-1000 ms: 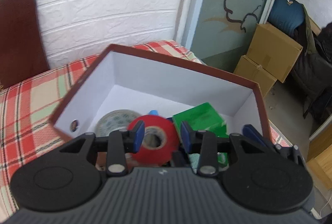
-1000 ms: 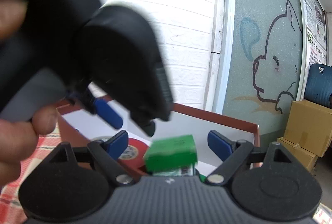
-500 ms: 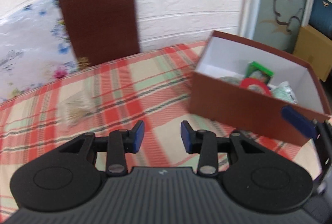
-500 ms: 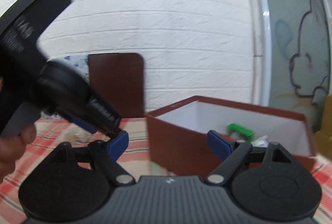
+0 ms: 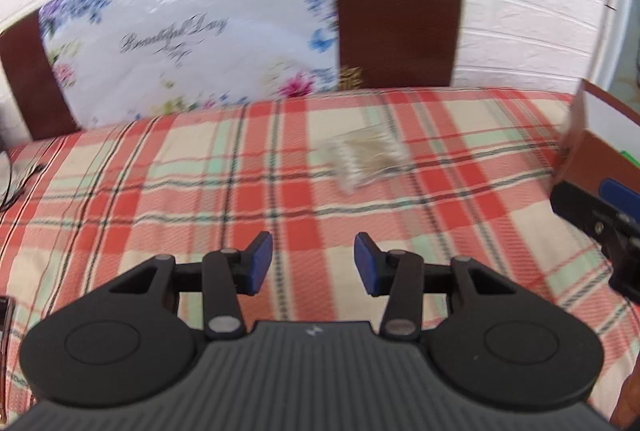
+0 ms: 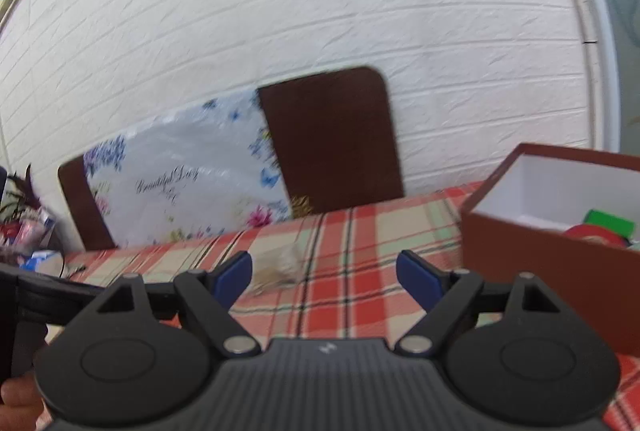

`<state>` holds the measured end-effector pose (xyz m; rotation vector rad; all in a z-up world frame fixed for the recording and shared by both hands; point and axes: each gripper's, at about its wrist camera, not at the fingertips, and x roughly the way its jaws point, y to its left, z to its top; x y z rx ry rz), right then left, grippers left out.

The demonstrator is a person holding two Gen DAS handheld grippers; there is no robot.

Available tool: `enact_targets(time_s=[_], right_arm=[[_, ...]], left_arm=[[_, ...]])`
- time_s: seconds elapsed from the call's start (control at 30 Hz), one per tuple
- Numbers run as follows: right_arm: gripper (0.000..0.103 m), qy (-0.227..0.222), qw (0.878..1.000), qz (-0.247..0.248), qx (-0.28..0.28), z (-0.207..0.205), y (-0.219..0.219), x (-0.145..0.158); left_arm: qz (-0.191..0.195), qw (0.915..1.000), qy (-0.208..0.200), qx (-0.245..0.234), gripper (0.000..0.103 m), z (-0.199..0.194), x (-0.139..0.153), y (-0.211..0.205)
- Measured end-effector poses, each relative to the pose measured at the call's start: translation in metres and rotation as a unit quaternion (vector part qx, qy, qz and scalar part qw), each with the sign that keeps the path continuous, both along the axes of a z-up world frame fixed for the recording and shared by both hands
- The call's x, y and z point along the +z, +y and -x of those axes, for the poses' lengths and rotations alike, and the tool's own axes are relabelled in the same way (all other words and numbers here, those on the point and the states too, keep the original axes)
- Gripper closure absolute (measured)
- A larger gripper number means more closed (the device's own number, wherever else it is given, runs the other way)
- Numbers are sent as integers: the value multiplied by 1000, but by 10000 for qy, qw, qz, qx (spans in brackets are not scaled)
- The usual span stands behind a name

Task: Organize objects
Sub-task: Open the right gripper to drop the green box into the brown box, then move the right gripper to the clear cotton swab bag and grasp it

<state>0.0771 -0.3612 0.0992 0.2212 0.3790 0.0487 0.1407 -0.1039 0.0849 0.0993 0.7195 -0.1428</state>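
Observation:
My left gripper (image 5: 313, 264) hovers over the plaid tablecloth (image 5: 168, 199), its jaws opening with nothing between them. Beyond it, slightly right, lies a small clear bag of pale sticks (image 5: 364, 159). The brown box (image 5: 592, 155) with white inner walls is at the right edge, with one blue finger of my right gripper (image 5: 618, 191) in front of it. In the right wrist view my right gripper (image 6: 325, 279) is open and empty. The clear bag (image 6: 276, 267) lies just past its left pad. To the right, the box (image 6: 548, 263) holds a red tape roll (image 6: 592, 233) and a green box (image 6: 608, 221).
A dark brown board (image 6: 332, 139) partly covered by a flowered plastic sheet (image 6: 180, 183) leans on the white brick wall behind the table. Clutter (image 6: 24, 231) sits at the far left. A thin cable (image 5: 12, 183) lies on the cloth's left edge. A hand (image 6: 16, 401) shows low left.
Both grippers have swung left, away from the box and over the tablecloth. The red tape roll and green box stay in the box. The left jaws have widened.

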Motion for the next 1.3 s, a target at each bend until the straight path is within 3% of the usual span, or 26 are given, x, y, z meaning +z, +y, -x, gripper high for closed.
enact_targets(time_s=[0.37,0.57,0.77,0.9,1.2,1.3], right_arm=[[21,1138,9912,471,477,-63,64,-59],[20,1525,9821,914,617,-99,87,-83],[8,1456,9774,1377,673,-141,105,-87],[1,1496,9788,1275,581,-174,105,-91],[0,1420,9801,1249,609,-215,109,-93],[6,1389,9806,1197,695,-216,108,-93]], left_arm=[[-60,9974,403,591,56,-40,-41,67],[-53,9949,629,781,54,-59,-63,88],[33,9950,537,840,50,-71,-67,96],[69,9950,491,864,49,-77,-69,97],[54,9953,422,871,46,-80,-71,97],[46,9953,421,866,46,-80,-71,97]])
